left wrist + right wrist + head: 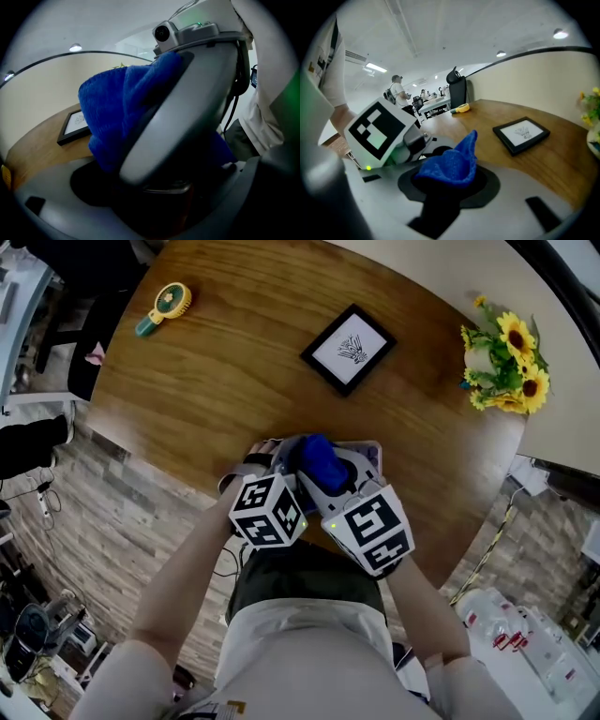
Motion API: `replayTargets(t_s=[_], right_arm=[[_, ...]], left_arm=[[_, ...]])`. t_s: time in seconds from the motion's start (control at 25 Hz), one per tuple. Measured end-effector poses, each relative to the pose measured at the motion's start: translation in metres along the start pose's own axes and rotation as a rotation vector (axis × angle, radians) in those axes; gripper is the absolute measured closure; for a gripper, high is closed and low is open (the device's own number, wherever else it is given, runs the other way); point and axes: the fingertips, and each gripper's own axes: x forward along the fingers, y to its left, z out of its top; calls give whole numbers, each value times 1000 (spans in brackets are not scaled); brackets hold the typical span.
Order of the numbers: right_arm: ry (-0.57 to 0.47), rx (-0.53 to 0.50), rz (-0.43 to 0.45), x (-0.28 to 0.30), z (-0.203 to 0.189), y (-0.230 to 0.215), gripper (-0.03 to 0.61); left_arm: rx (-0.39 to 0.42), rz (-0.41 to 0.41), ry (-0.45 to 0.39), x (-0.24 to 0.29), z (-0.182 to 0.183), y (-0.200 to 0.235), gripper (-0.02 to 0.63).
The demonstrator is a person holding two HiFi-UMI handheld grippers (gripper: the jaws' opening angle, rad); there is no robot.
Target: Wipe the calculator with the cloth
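There are two grasping tools: one left hand-held gripper (281, 463) and one right hand-held gripper (354, 470). Each carries one marker cube, the left cube (269, 510) and the right cube (375, 529), which makes two cubes. There is one blue cloth (319, 460). One wooden table (234, 371) bears three other things: one framed picture (348, 348), one small yellow fan (165, 307) and one bunch of sunflowers (508, 367) with at least three yellow heads.
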Motion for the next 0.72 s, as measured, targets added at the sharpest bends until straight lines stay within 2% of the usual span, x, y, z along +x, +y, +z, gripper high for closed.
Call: replayTargets(t_s=[0.16,0.36,0.72], right_arm=[[36,-28,-8,5,-7,1,456],[78,-23,-38,-9,-18,-18,460],[81,89,-177,-45,-35,-60,466]], left_arm=[[-4,-7,-3,-1,-1,0,143],[5,-14,-2,-2,1,-1,143],[11,-16,0,-1,1,0,143]])
